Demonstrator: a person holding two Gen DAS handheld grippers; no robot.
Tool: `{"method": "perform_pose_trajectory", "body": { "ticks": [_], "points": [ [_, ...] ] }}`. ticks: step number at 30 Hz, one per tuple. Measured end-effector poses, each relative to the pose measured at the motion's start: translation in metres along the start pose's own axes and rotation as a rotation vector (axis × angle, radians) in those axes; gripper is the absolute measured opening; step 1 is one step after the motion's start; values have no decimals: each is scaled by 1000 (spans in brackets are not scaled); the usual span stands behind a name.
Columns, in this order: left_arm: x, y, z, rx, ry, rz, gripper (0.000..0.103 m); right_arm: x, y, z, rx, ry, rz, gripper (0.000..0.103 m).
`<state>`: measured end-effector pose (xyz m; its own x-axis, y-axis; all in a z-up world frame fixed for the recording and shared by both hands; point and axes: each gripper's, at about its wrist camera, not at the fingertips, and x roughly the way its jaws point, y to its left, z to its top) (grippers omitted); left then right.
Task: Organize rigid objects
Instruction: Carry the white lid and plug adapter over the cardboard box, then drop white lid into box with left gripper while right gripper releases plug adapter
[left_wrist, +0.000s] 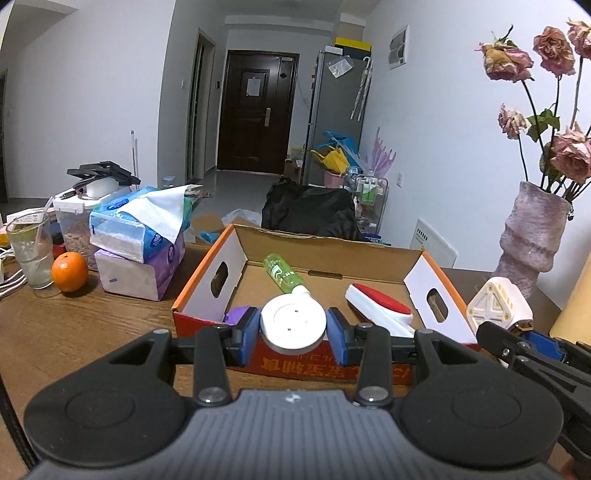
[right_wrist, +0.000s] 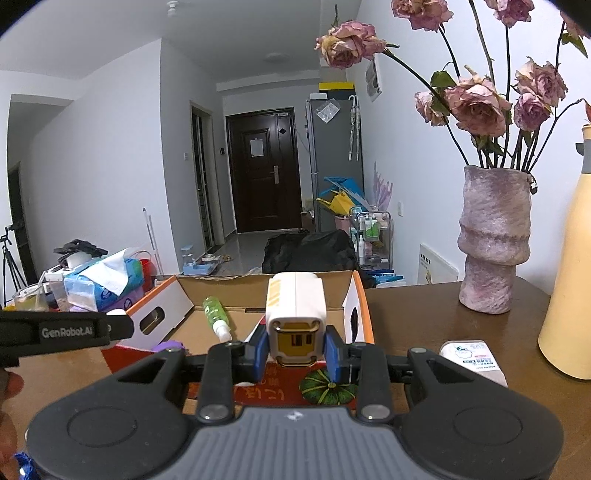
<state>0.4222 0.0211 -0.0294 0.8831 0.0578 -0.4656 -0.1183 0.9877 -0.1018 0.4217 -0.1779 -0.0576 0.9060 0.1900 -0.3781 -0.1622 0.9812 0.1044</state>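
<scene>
An open cardboard box (left_wrist: 334, 254) with orange edges and a red front stands on the wooden table. Inside lie a green bottle (left_wrist: 282, 275), a red and white brush (left_wrist: 380, 306) and a purple object (left_wrist: 236, 314). My left gripper (left_wrist: 293, 330) is shut on a white round disc (left_wrist: 293, 321) at the box's near edge. My right gripper (right_wrist: 295, 350) is shut on a white and yellow charger (right_wrist: 295, 317), held above the box's front right corner (right_wrist: 360, 295); it also shows in the left wrist view (left_wrist: 498, 306).
Tissue packs (left_wrist: 138, 236), an orange (left_wrist: 69, 271), a glass (left_wrist: 29, 251) and a food jar (left_wrist: 74, 221) stand left of the box. A purple vase with dried roses (right_wrist: 493, 240), a yellow bottle (right_wrist: 569, 295) and a small white pack (right_wrist: 474, 360) stand at the right.
</scene>
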Motion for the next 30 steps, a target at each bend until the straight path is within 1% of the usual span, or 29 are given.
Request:
{"method": "perform_pose_trajectory", "body": {
  "ticks": [14,30],
  "points": [
    [29,-5,10,6,0,0,41,28,0,9,4,5,-10,30],
    [64,-9,23,28,3,20,41,55,-1,14,6,14,-17,30]
  ]
}}
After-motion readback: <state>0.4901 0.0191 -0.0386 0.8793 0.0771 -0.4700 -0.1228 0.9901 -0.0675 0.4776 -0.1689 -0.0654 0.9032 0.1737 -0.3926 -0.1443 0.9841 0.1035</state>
